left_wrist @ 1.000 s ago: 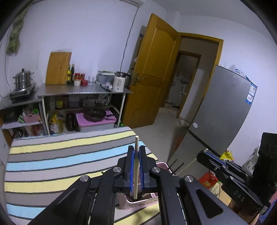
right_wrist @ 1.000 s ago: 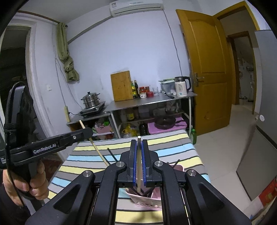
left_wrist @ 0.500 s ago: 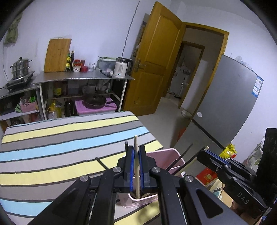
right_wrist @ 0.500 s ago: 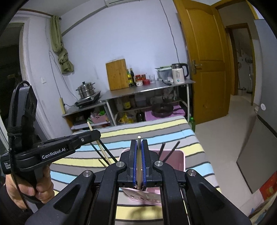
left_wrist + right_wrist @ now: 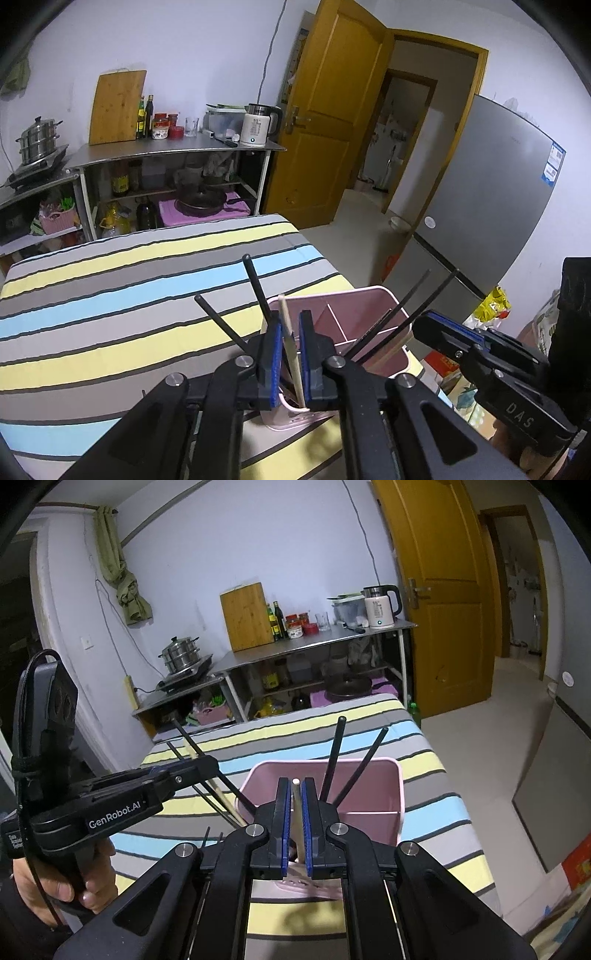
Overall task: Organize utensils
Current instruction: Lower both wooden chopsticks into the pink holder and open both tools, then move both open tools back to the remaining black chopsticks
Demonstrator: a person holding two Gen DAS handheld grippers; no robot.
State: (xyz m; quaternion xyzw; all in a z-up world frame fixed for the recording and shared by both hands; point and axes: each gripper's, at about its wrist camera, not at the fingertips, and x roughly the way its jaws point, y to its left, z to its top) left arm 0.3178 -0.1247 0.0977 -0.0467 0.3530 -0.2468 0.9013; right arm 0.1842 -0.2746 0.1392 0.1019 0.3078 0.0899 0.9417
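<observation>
A small kitchen with pale walls lies behind a table under a striped cloth [image 5: 122, 295] in yellow, grey and blue; at about 11 o'clock in the left wrist view a steel shelf unit [image 5: 173, 149] carries a bamboo cutting board [image 5: 117, 107] and a white kettle [image 5: 256, 129], with an ochre door [image 5: 328, 122] at 1 o'clock and a grey fridge [image 5: 491, 206] at 3 o'clock. The pink utensil holder [image 5: 373, 306] sits near the cloth's right edge, its base and front wall hidden behind the gripper bodies in both views; the small print on its front face is too blurred to read. Black chopsticks [image 5: 332, 753] lean out of its compartments, their lower ends out of sight. The left gripper [image 5: 290, 350] points forward over the holder's near left corner, its blue pads slightly apart with a pale wooden chopstick [image 5: 291, 347] tilted between them; whether both pads press on it cannot be told. The right gripper [image 5: 295, 819] points straight over the holder's near wall, pads closed tight on a second pale chopstick [image 5: 297, 812] standing nearly upright. In the right wrist view the person's left hand [image 5: 62, 882] wraps the other tool's handle at 8 o'clock, which reads "GenRobot.AI"; in the left wrist view the other tool at 4 o'clock reads "DAS".
</observation>
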